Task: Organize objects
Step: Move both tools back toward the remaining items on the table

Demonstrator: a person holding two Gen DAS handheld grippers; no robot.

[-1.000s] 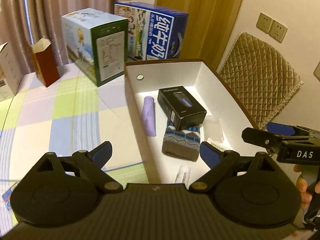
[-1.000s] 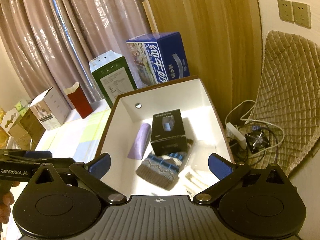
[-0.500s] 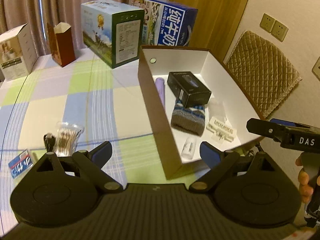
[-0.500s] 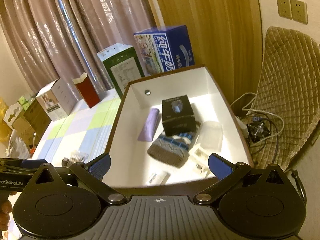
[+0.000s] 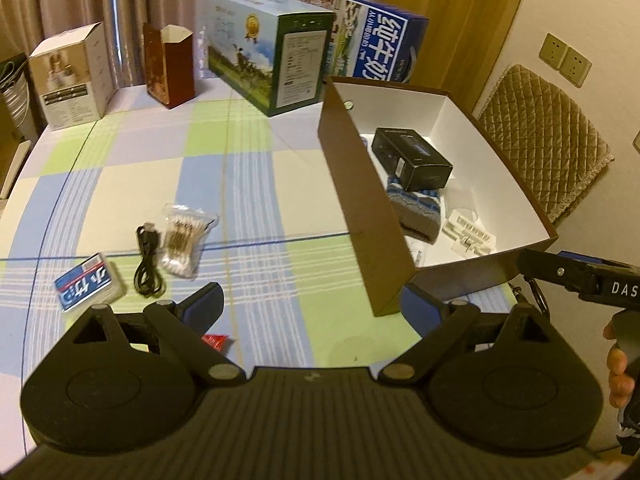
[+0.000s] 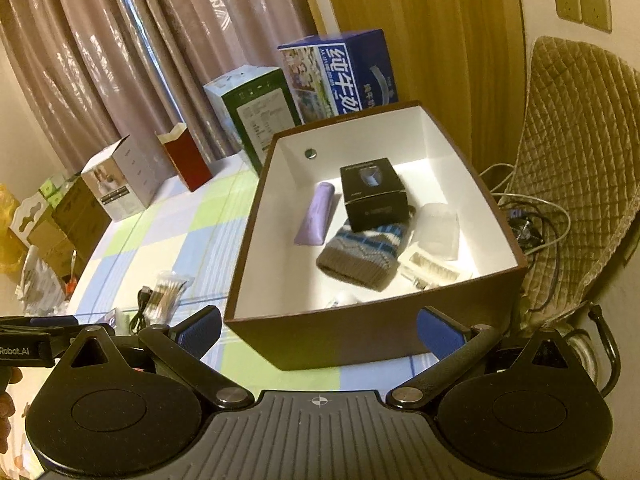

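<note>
A brown box with a white inside (image 5: 360,200) (image 6: 372,336) stands at the table's right end. It holds a black carton (image 6: 374,192), a purple tube (image 6: 314,220), a knitted sock (image 6: 362,252), a clear plastic case (image 6: 438,230) and small white packs (image 5: 468,232). On the checked cloth left of the box lie a bag of cotton swabs (image 5: 184,240), a black cable (image 5: 146,264) and a blue tissue pack (image 5: 88,282). A small red item (image 5: 216,340) shows beside my left finger. My left gripper (image 5: 310,306) is open and empty over the cloth. My right gripper (image 6: 318,326) is open and empty before the box's near wall.
Cartons line the far side: a white one (image 5: 72,74), a dark red one (image 5: 170,66), a green one (image 5: 272,48) and a blue milk case (image 5: 372,38). A quilted chair (image 6: 576,152) and loose cables (image 6: 532,216) sit right of the table. More boxes stand off the left edge (image 6: 52,224).
Both grippers have drawn back from the box and stayed open. The left view has swung left, so the swabs, cable and tissue pack on the cloth came into sight.
</note>
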